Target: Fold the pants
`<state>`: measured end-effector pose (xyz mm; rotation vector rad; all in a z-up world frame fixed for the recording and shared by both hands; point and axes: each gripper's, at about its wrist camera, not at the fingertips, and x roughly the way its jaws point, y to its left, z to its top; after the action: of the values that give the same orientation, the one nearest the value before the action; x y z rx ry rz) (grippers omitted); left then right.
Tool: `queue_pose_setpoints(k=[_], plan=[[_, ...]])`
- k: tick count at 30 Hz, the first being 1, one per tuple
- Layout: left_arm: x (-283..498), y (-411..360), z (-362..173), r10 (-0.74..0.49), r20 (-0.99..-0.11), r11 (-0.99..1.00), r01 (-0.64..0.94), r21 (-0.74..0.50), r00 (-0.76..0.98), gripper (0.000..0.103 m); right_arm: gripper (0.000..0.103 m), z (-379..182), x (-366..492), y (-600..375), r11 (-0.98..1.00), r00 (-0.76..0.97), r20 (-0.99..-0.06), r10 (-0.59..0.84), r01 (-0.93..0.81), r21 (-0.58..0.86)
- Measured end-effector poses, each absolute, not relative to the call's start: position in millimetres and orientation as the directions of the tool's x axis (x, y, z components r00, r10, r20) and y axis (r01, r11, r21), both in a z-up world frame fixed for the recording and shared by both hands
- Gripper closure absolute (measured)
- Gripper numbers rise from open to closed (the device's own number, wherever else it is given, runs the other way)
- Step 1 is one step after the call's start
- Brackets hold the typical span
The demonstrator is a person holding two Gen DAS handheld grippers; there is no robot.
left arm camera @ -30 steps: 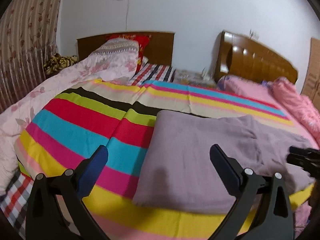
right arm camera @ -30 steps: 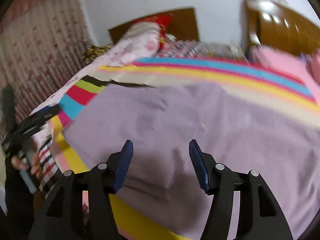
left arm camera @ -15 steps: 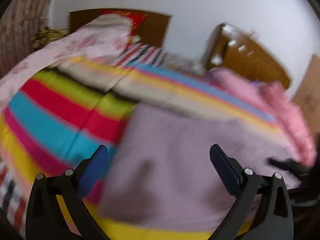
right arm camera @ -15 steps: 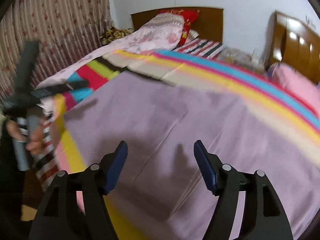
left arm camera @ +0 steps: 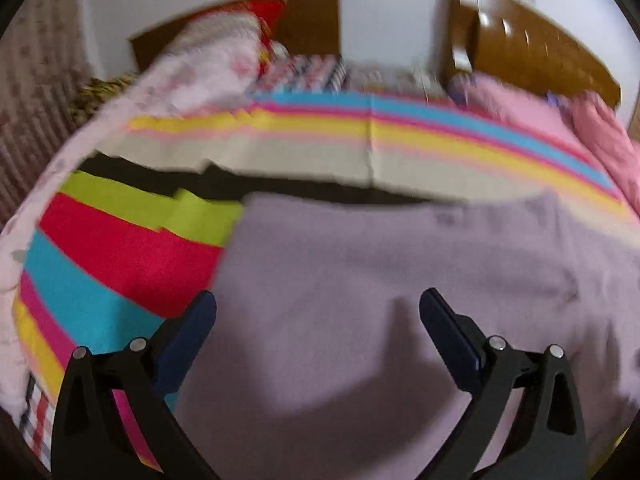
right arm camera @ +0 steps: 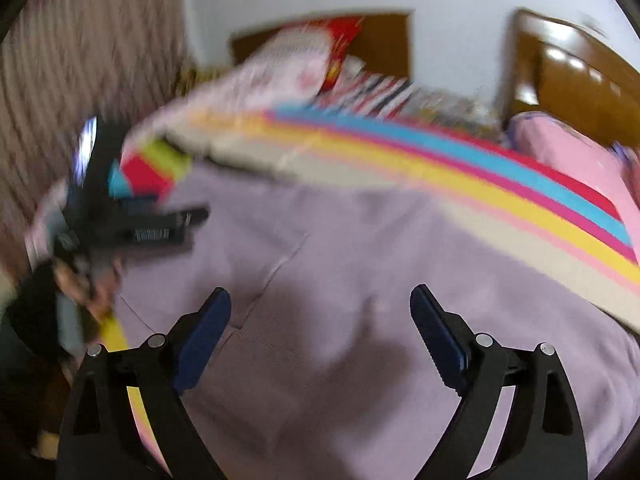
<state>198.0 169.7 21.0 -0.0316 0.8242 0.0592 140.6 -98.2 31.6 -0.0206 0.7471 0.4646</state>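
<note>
Lilac pants (left arm camera: 400, 280), lying flat on a striped bedspread (left arm camera: 120, 264) that covers the bed. In the left wrist view the garment fills the lower right of the field; its straight left edge runs from the black stripe down toward the near side of the bed, and the cloth extends rightward out of the picture. The long axis therefore appears to lie across the bed, left to right, roughly parallel to the bedspread's stripes (which end is the waist cannot be told, as both views are blurred by motion). In the right wrist view the pants (right arm camera: 360, 280) show a raised seam or fold line running diagonally from centre toward lower left.

Left gripper (left arm camera: 318, 312): fingers spread wide apart, holding nothing, poised above the cloth near its left edge, with the left finger (left arm camera: 192, 332) over the border between the pants and the red and blue stripes. Its shadow falls on the cloth below. Whether the tips touch the fabric cannot be told. The same gripper (right arm camera: 160, 224) appears at the left of the right wrist view, over the near left corner of the pants.

Right gripper (right arm camera: 320, 308): fingers likewise spread apart and empty, above the middle of the lilac cloth.

Background: a pale floral quilt (left arm camera: 192, 80) at upper left, pink bedding (left arm camera: 540, 112) at upper right, and two wooden headboards (left arm camera: 520, 44) against a white wall.
</note>
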Motion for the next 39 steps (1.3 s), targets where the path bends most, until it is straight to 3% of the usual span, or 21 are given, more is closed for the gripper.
queue_pose_setpoints(k=[4, 8, 12, 14, 21, 28, 33, 36, 39], plan=[[157, 152, 49, -0.047, -0.634, 0.993, -0.032, -0.112, 0.772, 0.002, 0.015, 54, 94, -213, 0.955, 0.778, -0.556, 0.291, -0.203, 0.215], [139, 109, 34, -0.205, -0.674, 0.976, 0.095, -0.197, 0.71, 0.002, 0.014, 38, 41, -323, 0.908, 0.803, -0.543, 0.247, 0.004, 0.418], [130, 62, 8, -0.19, -0.735, 0.979, 0.179, -0.095, 0.651, 0.002, 0.014, 8, -12, -382, 0.817, 0.805, -0.541, 0.243, 0.13, 0.561], [132, 56, -4, -0.154, -0.734, 0.983, 0.174, -0.05, 0.661, 0.001, 0.014, -7, -24, -389, 0.801, 0.781, -0.574, 0.245, 0.17, 0.574], [134, 58, -9, -0.172, -0.73, 0.981, 0.182, -0.066, 0.662, 0.001, 0.014, -45, -7, -375, 0.772, 0.699, -0.626, 0.346, 0.168, 0.613], [127, 61, -8, -0.17, -0.727, 0.982, 0.18, -0.065, 0.665, 0.001, 0.009, -49, 13, -372, 0.737, 0.722, -0.61, 0.325, 0.211, 0.642], [126, 61, -8, -0.171, -0.727, 0.981, 0.181, -0.066, 0.665, 0.001, 0.005, -45, 19, -350, 0.798, 0.664, -0.675, 0.322, 0.194, 0.571], [121, 59, -9, -0.17, -0.726, 0.981, 0.18, -0.065, 0.666, 0.001, 0.007, -47, 18, -355, 0.776, 0.678, -0.651, 0.343, 0.186, 0.603], [121, 59, -9, -0.172, -0.726, 0.981, 0.181, -0.066, 0.666, 0.001, 0.016, -53, 15, -384, 0.689, 0.744, -0.603, 0.286, 0.278, 0.67]])
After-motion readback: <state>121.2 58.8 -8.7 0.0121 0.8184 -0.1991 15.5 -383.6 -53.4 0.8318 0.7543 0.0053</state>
